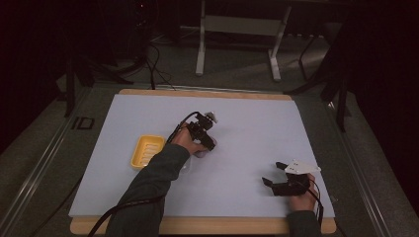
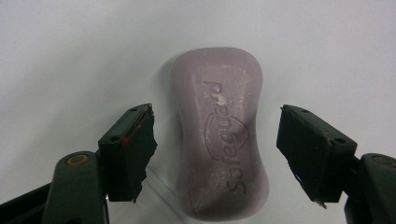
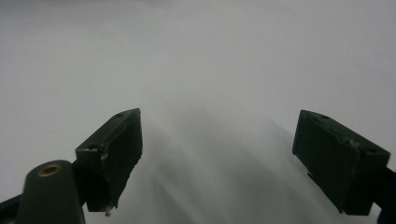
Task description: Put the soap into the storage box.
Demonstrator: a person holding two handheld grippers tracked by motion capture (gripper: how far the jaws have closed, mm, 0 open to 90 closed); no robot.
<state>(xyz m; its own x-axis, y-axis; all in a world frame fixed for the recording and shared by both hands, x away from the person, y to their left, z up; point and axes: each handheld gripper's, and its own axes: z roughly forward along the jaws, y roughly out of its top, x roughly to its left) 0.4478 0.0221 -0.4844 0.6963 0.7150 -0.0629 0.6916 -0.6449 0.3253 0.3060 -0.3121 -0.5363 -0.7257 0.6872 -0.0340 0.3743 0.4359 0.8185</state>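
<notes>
A mauve soap bar (image 2: 219, 88) with an embossed brand name lies flat on the white sheet (image 2: 70, 56). My left gripper (image 2: 217, 122) hangs open right over it, one jaw on each side of its narrow waist, both clear of the soap. From above, the left gripper (image 1: 205, 143) points down near the sheet's middle, with a bit of the soap bar (image 1: 201, 154) showing under the hand. A yellow soap dish (image 1: 146, 150) sits empty just left of that hand. My right gripper (image 3: 217, 137) is open over bare sheet; it rests at the front right (image 1: 273, 174).
The white sheet (image 1: 247, 128) covers a wooden table (image 1: 207, 226). Cables trail from both grippers toward the front edge. Beyond the table stand dark stands, floor cables and a white frame (image 1: 237, 29).
</notes>
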